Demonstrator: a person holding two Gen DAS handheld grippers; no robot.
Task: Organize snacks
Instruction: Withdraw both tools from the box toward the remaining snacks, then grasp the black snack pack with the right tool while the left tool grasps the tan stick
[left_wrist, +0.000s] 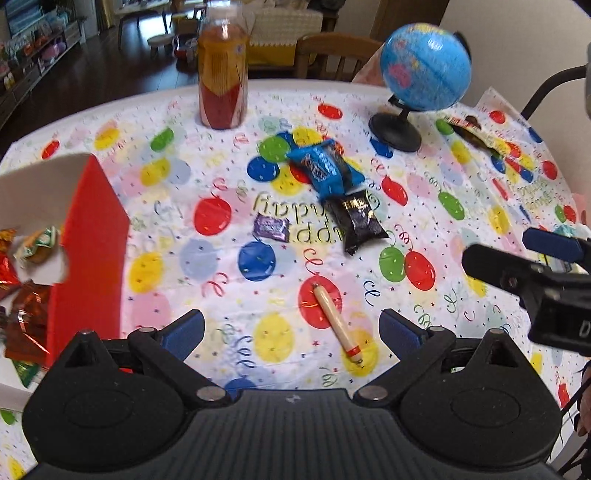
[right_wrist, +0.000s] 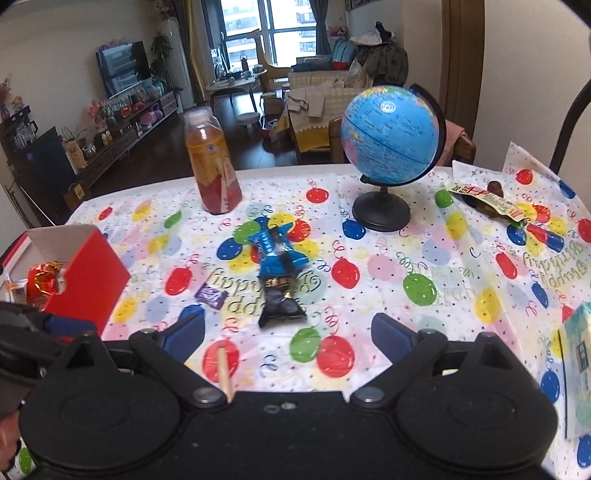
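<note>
The stick (left_wrist: 338, 325) lies between the left gripper's (left_wrist: 291, 328) wide, empty jaws, long axis running near to far; the right gripper (right_wrist: 288, 334), also empty, stands farther right.

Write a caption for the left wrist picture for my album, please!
Open left tongs hover over a stick candy on the balloon tablecloth, beside the red snack box.

blue snack pack (left_wrist: 325, 168), black pack (left_wrist: 357, 221) (touching)
</note>
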